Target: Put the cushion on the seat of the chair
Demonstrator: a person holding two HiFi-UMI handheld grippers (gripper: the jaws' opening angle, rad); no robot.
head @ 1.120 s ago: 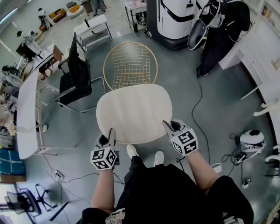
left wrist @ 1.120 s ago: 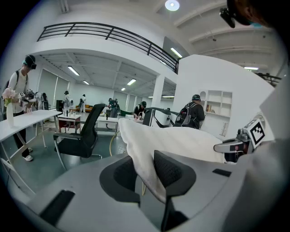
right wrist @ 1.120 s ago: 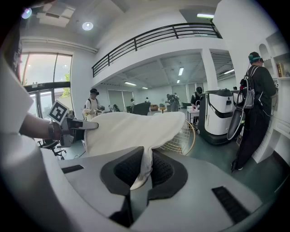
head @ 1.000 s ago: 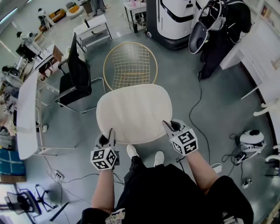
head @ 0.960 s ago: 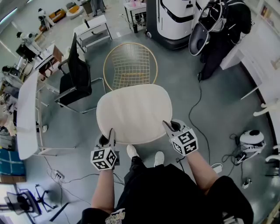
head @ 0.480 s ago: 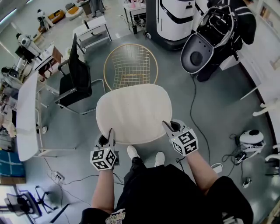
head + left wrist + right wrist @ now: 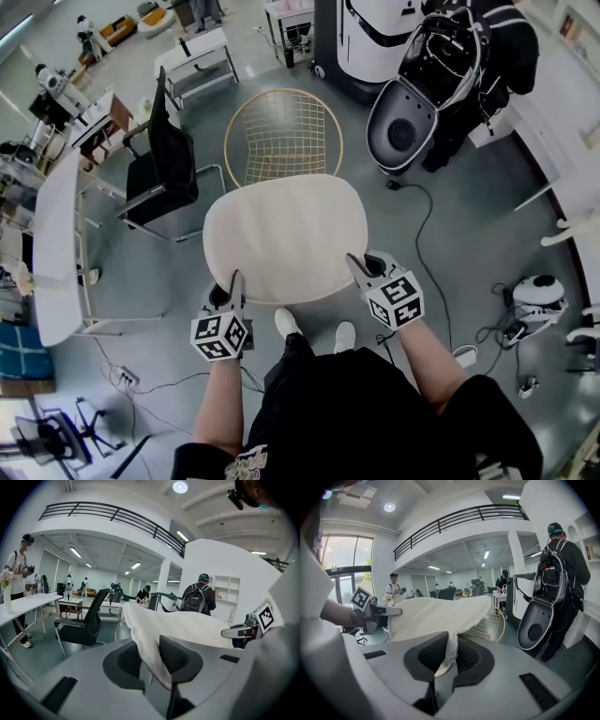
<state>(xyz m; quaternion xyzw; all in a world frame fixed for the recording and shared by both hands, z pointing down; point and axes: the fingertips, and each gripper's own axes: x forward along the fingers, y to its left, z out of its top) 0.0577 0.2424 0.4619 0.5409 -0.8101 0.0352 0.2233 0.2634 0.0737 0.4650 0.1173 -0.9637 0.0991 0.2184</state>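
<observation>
Left gripper (image 7: 233,281) and right gripper (image 7: 357,267) each clamp the one cream cushion's (image 7: 284,234) near edge. One gold wire chair (image 7: 281,131) stands beyond its far edge, with open floor (image 7: 403,253) to the right.

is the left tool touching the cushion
Touching. The left gripper view shows the left tool clamped on the edge of the cushion.

Open lab-office: white desks (image 7: 56,253), office chair (image 7: 169,164) (mezzanine railing (image 7: 459,520) overhead).
</observation>
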